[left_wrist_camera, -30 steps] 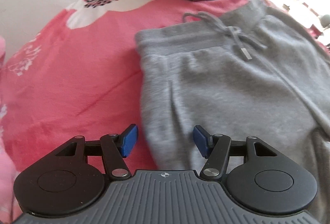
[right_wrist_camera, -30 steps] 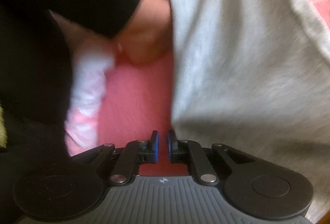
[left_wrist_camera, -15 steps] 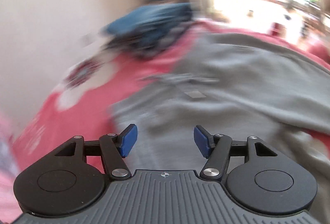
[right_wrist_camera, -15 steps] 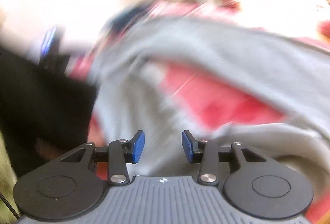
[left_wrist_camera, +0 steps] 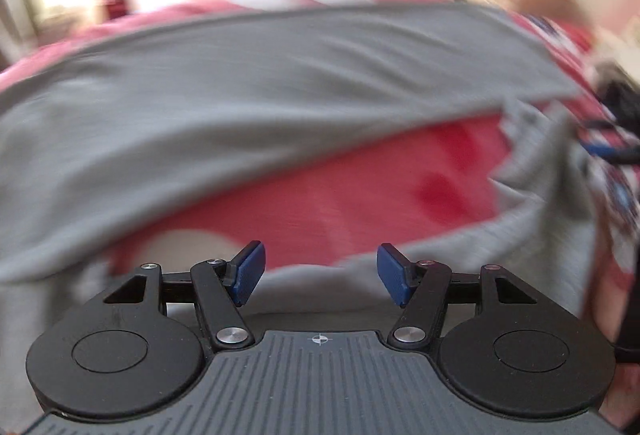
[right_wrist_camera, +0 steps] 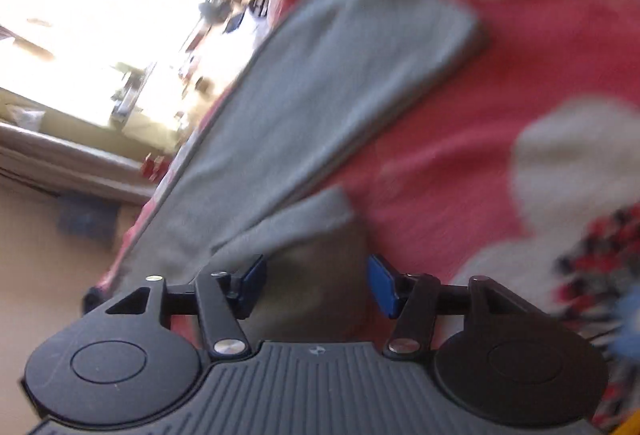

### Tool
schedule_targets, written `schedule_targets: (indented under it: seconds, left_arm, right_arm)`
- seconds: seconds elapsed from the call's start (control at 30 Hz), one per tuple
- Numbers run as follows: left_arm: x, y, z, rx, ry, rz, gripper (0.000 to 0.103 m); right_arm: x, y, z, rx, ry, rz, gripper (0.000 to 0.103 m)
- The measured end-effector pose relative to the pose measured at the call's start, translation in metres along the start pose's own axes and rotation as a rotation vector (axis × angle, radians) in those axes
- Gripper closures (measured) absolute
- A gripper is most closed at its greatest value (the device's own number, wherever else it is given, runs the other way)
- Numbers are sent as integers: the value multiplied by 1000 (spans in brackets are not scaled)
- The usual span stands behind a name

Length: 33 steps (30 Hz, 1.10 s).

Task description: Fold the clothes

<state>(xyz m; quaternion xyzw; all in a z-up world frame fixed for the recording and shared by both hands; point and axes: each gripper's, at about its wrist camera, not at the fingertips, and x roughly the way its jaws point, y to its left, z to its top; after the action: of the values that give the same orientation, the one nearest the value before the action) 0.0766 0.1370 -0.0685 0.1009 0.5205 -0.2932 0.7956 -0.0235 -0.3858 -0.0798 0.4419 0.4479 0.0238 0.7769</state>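
Ahead of the left gripper [left_wrist_camera: 320,271], the grey sweatpants [left_wrist_camera: 256,103] are seen spread across the red floral blanket [left_wrist_camera: 340,191], one leg stretched wide across the view and the other curling in from the right toward the pads, a wedge of bare blanket left between them. Its jaws are held roughly half apart and nothing is gripped; blanket and a fringe of grey cloth are seen through the gap. Over at the right gripper [right_wrist_camera: 316,285], the jaws have just been opening, and now they are stood apart with a grey cuff end [right_wrist_camera: 308,235] lying just beyond and partly between the pads, not pinched by them as far as can be told through the blur. The longer leg [right_wrist_camera: 340,83] is seen running away up the view, its far end lying flat. The step in hand is judged to be a regrasp between folds: cloth let go, both tools being repositioned. What is called for next, it is reckoned, is for the two legs to be brought together, so an edge of one leg must be pinched cleanly, through both layers, before anything is lifted.
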Motion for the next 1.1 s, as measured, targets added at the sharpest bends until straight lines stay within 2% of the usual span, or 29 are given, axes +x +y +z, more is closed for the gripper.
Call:
schedule_targets:
  seconds: [0.1, 0.17, 0.27, 0.33, 0.4, 0.43, 0.53, 0.6, 0.67, 0.7, 0.8, 0.83, 0.97, 1.03, 1.1]
  left_arm:
    - [16, -19, 2, 58, 26, -18, 41]
    - [22, -23, 5, 70, 29, -3, 41]
    - [27, -25, 9, 54, 37, -7, 41]
    - [30, -25, 10, 46, 45, -2, 41]
    - [33, -25, 9, 47, 52, 14, 41]
    - [33, -25, 8, 48, 54, 23, 41]
    - [33, -23, 5, 30, 56, 28, 41]
    - [35, -22, 4, 20, 61, 29, 41]
    - [35, -22, 4, 17, 60, 32, 41]
    - [35, -21, 3, 15, 59, 31, 41]
    - [35, -20, 2, 4, 56, 29, 41]
    - [35, -20, 2, 2, 54, 29, 41]
    - [36, -18, 2, -7, 52, 29, 41]
    - [36, -18, 1, -12, 53, 28, 41]
    - [37, -18, 2, -14, 55, 29, 41]
  right_arm:
    - [28, 53, -9, -176, 51, 107, 51]
    - [46, 100, -23, -382, 109, 167, 51]
    - [63, 159, -58, -756, 200, 178, 51]
    - [57, 175, -81, -957, 224, 181, 50]
    - [40, 174, -95, -1018, 211, 204, 49]
    - [32, 171, -97, -1007, 198, 214, 49]
    - [18, 149, -71, -779, 139, 224, 49]
    - [13, 127, -48, -604, 77, 181, 49]
    - [17, 109, -32, -502, 36, 135, 49]
    - [21, 102, -25, -469, 26, 114, 49]
    - [33, 88, -19, -469, 70, 63, 49]
    - [34, 81, -17, -449, 88, 78, 49]
    - [33, 57, -18, -384, 134, 154, 36]
    - [31, 48, -19, -356, 141, 194, 35]
    - [36, 41, -15, -277, 143, 206, 35]
